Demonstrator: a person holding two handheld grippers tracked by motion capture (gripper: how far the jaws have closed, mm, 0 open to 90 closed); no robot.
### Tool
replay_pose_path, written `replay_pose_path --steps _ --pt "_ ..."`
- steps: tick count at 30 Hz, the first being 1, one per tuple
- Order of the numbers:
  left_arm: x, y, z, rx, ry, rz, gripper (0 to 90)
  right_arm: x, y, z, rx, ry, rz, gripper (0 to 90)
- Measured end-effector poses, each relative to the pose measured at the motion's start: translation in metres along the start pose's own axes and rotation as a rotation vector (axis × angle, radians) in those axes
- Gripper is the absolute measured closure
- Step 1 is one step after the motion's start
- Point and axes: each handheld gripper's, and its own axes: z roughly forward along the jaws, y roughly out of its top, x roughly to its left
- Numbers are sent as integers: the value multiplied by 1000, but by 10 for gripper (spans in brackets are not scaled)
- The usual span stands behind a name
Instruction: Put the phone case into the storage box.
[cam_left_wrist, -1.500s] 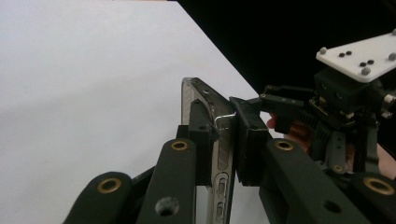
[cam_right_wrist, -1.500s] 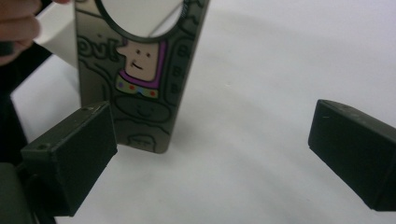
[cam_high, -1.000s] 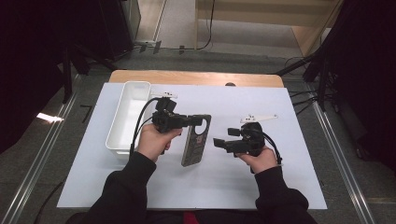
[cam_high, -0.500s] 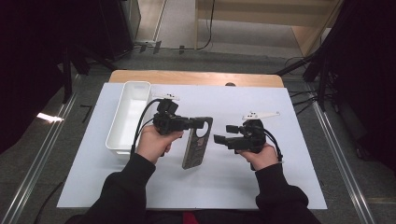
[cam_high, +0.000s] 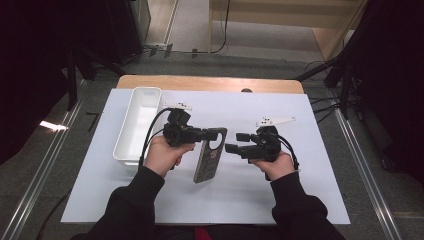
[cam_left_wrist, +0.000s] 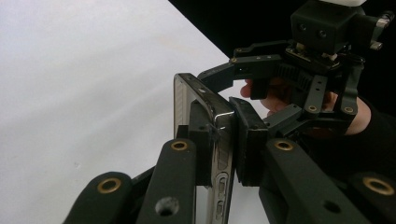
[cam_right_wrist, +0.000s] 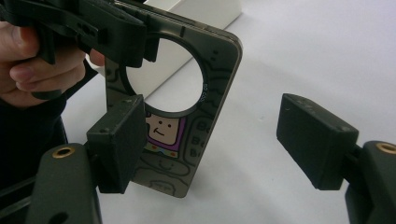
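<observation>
Left claw (cam_high: 216, 134): clenched on the top end of a phone case (cam_high: 210, 156); in the left gripper view its two pads (cam_left_wrist: 250, 140) press either side of the case's thin edge (cam_left_wrist: 219, 154).
Left hand (cam_high: 162, 152): wraps the handle of that claw, coming in from the near-left; a black cable loops from it toward the tray.
Phone case: a dark, flat case with a round cutout near its top and a cartoon face printed below it (cam_right_wrist: 175, 93); it is held up off the desk and tilted, top end in the left claw, lower end hanging toward the near side, roughly at the middle of the white sheet.
Right claw (cam_high: 231, 147): released, jaws spread wide apart; it points left at the case and sits just to the right of it. In the right gripper view one pad (cam_right_wrist: 119, 140) lies in front of the case's printed face and the other pad stands well clear to the right; whether the nearer pad touches the case I cannot tell.
Right hand (cam_high: 272, 162): grips that claw's handle from the near-right.
Desk (cam_high: 320, 165): covered by a white sheet, with a wooden strip showing along its far edge.
Tray (cam_high: 142, 102): a white, oblong bin on the far-left part of the sheet, left of the left hand, apart from the case.
</observation>
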Motion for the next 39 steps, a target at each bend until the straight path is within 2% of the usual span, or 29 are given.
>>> replay_pose_path --steps 11,18,21,28,35,39 --pt "-2 -1 4 7 -13 8 791 -4 3 5 -18 39 29 292" --pt "-3 -1 4 5 -34 20 791 -8 4 10 -19 49 19 312" --pt "-2 -1 5 13 -29 19 791 -9 4 13 -13 49 16 315" --pt "-3 -1 5 2 -53 26 791 -11 3 19 -4 76 0 366" --pt "-3 -2 4 -7 -69 45 791 -17 2 24 -10 113 24 399" --pt "-2 -2 5 -12 -69 40 790 -16 1 25 -17 111 20 445"
